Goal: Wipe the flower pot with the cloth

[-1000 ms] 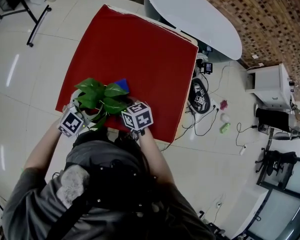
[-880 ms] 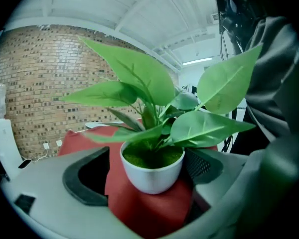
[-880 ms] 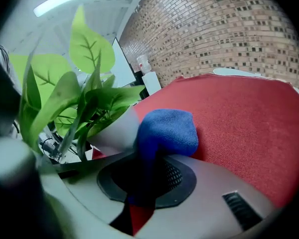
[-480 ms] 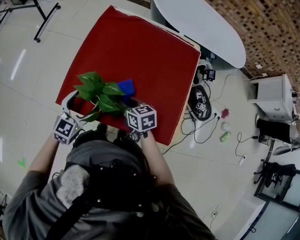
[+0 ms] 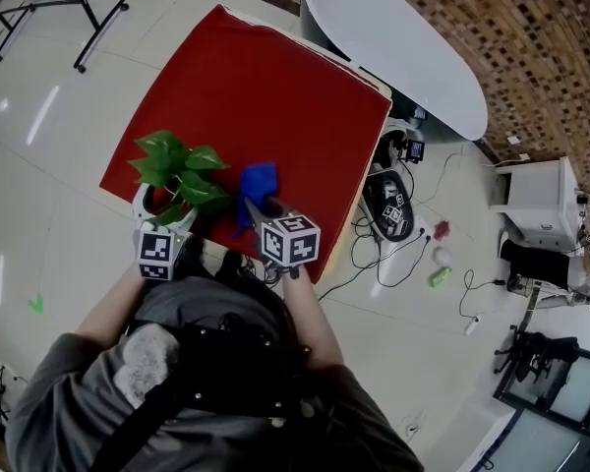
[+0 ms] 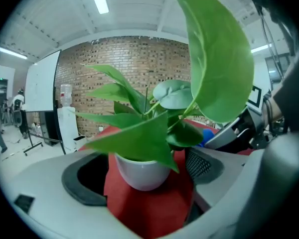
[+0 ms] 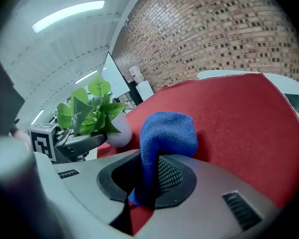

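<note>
- The head view alone gives the layout. The white round flower pot (image 5: pixel 160 205) stands near the front left corner of the red tabletop (image 5: pixel 275 96). The blue terry cloth (image 5: pixel 259 187) is held up just to its right.
- The left gripper view shows what the head view cannot. The left tongs (image 6: pixel 143 169) stand wide apart with the flower pot (image 6: pixel 139 176) between them. Strips of red show on both sides of the pot, so neither pad touches it.
- The right gripper view shows the right tongs (image 7: pixel 144 178) closed on the cloth (image 7: pixel 167 131). Its free end bunches above the pads and clear of the tabletop (image 7: pixel 229 118).
- That view also takes in the pot (image 7: pixel 120 134) off to the left, with the left tongs beside it.
- In the head view the broad green leaves (image 5: pixel 177 170) cover most of the pot and the tips of the left tongs.
- In the left gripper view one large leaf (image 6: pixel 219 59) fills the upper right, and the pot's rim is behind foliage.
- The only markings are black-and-white square patterns on each marker cube (image 5: pixel 291 241). No lettering can be read.
</note>
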### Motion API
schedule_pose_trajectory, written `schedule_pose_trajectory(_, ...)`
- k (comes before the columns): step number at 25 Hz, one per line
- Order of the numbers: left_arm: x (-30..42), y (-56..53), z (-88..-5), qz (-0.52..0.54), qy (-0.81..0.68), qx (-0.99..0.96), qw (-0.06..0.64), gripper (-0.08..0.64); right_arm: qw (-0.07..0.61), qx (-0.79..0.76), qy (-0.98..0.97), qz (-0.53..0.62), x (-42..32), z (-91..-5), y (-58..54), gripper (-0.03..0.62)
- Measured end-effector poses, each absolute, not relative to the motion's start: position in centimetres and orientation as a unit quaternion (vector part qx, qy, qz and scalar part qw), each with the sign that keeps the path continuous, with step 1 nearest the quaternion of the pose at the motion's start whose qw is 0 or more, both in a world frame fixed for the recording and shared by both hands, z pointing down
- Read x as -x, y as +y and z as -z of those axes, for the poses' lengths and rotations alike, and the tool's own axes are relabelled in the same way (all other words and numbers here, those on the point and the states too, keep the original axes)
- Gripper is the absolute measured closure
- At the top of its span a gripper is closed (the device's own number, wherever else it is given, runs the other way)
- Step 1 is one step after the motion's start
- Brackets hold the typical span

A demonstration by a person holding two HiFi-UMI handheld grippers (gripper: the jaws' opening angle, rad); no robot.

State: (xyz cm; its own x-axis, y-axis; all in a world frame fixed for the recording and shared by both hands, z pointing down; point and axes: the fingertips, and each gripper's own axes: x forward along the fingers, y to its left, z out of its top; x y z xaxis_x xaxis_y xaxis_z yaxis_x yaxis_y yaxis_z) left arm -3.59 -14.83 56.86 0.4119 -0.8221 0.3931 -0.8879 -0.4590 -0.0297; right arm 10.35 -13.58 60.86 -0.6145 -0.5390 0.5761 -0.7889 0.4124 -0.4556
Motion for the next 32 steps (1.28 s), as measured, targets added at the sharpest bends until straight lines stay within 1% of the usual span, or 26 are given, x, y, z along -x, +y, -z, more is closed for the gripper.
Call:
schedule_pose_trajectory(7,2.2,-16.4,-56.5,-0.201,-0.566,-0.798,0.042,0.08,0.174,-0.381,-0.837,-0.353,-12.0,-60.8,-12.3,0.515)
schedule_pose_trajectory(10,1.4,-16.5,-56.7,-0.203,-0.577,-0.791,0.031,0.094,0.175,-0.366,-0.845,-0.348,-12.9,-61.2,-11.7,0.515)
schedule_pose_trajectory(14,1.1,-16.4,-56.9,-0.203,-0.564,-0.8,0.021,0.095,0.173,-0.353,-0.853,-0.344,-13.4,-61.0,-12.0,0.515)
schedule_pose_trajectory(19,1.3,-15.8,-57.3,-0.207,-0.507,-0.837,0.007,0.098,0.17,-0.338,-0.862,-0.336,-12.3,-60.4,-12.8,0.515)
schedule_pose_trajectory(24,2.0,-16.2,-56.8,-0.197,-0.422,-0.885,-0.01,0.1,0.17,-0.309,-0.881,-0.316,-9.9,-58.8,-16.2,0.515)
schedule_pose_trajectory(32,4.0,-17.4,-56.7,-0.204,-0.27,-0.941,-0.015,0.1,0.171,-0.198,-0.919,-0.296,-2.2,-57.4,-20.1,0.515)
